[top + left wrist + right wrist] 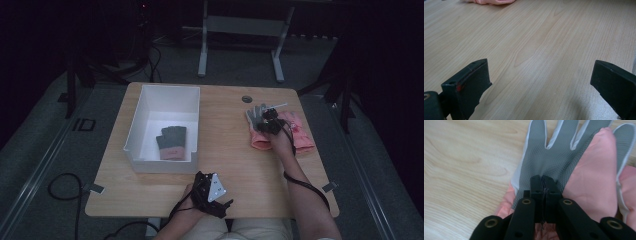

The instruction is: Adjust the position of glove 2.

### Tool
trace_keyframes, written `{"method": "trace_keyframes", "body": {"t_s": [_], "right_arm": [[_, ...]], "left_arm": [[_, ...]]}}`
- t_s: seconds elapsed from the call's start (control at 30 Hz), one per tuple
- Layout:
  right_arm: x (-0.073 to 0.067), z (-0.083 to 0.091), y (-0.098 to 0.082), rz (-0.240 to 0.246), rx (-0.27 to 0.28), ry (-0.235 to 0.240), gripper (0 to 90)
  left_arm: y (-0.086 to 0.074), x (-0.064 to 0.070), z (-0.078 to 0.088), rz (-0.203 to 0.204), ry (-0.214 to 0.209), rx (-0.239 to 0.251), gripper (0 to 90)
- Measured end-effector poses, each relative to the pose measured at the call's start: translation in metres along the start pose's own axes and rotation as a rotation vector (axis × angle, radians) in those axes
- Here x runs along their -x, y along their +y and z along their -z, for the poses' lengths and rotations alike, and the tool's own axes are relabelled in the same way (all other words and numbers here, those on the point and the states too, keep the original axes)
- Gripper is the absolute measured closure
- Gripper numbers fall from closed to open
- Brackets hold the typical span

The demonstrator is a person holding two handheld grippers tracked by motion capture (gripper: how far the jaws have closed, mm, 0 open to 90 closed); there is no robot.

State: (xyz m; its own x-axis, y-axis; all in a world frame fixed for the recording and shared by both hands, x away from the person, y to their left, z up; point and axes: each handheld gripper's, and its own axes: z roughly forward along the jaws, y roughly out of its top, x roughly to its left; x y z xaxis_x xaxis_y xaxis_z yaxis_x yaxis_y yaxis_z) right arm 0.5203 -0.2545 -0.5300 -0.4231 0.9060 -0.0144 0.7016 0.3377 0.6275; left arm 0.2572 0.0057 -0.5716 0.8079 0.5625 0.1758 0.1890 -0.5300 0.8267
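Note:
On the right half of the wooden table [225,150] lies a grey-palmed glove [256,117] with pink gloves [300,132] beside and partly over it. My right gripper [270,121] is down on this pile. In the right gripper view its jaws [543,178] stand together, pinching the grey palm fabric [554,152], with a pink glove [596,175] overlapping on the right. My left gripper [222,200] rests near the table's front edge, open, with bare wood between its jaws [540,72].
A white open box [135,127] stands on the left half of the table with one grey glove with a pink cuff [172,142] inside. A small dark round disc [247,99] sits near the far edge. A pink glove edge [491,2] lies far ahead of the left gripper.

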Motion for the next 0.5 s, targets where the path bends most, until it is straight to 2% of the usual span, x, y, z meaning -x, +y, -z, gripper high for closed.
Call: {"method": "trace_keyframes", "body": {"t_s": [0.07, 0.17, 0.23, 0.37, 0.43, 0.47, 0.5], "right_arm": [[-0.001, 0.007, 0.000, -0.034, 0.025, 0.002, 89.0], [-0.009, 0.021, 0.000, -0.036, 0.058, -0.004, 89.1], [-0.013, 0.033, 0.000, -0.047, 0.091, 0.004, 89.1], [-0.031, 0.068, -0.003, -0.071, 0.169, 0.028, 89.1], [-0.035, 0.075, -0.004, -0.081, 0.185, 0.029, 89.0], [-0.042, 0.085, -0.006, -0.076, 0.200, 0.030, 89.0], [-0.051, 0.100, -0.010, -0.100, 0.228, 0.035, 89.0]], "left_arm": [[0.000, 0.000, -0.001, -0.001, -0.001, 0.004, 2.2], [-0.001, -0.001, -0.002, -0.014, 0.003, -0.008, 2.2], [-0.002, -0.001, -0.003, -0.006, 0.001, -0.005, 2.2], [-0.002, -0.001, -0.003, -0.009, 0.001, -0.001, 2.2], [-0.002, -0.001, -0.003, -0.009, 0.002, -0.002, 2.2], [-0.002, -0.001, -0.003, -0.009, 0.002, -0.002, 2.2], [-0.002, -0.001, -0.003, -0.012, 0.002, -0.004, 2.2]]}}
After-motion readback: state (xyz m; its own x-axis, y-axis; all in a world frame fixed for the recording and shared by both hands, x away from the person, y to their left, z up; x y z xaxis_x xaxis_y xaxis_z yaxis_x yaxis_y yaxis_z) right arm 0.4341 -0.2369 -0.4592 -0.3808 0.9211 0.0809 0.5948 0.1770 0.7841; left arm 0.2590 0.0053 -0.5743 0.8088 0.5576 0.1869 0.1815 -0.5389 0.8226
